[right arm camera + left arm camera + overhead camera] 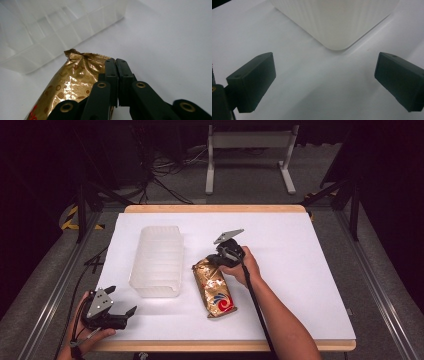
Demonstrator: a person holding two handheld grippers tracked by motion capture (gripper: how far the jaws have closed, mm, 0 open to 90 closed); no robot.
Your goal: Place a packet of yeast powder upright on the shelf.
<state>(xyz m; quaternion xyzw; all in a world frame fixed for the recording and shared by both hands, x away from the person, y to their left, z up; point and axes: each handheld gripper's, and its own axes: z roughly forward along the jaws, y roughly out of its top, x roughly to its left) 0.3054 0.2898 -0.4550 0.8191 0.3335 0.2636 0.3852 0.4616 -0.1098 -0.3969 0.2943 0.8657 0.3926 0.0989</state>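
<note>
**Bag pinched at its top, not yet in the bin**

The gold bag (214,290) lies flat on the white counter (300,270), just beside the clear plastic bin (156,261) and to its right. The right hand-held gripper (216,260) sits at the bag's far, crimped end. In the right gripper view its jaws are pressed together with almost no gap; they appear to pinch the bag's edge (82,75), though the contact itself is hidden beneath them. The bag looks to rest fully on the counter, so the lift has likely not begun.

The left hand-held gripper (120,307) waits near the front left corner of the counter, jaws spread wide with nothing between them, pointing at the bin's near corner (337,27).

The bin appears empty. Judging from this, the work is at its early stage: the grasp is about made, while raising the bag, carrying it over the bin's wall and releasing it inside all remain.
</note>
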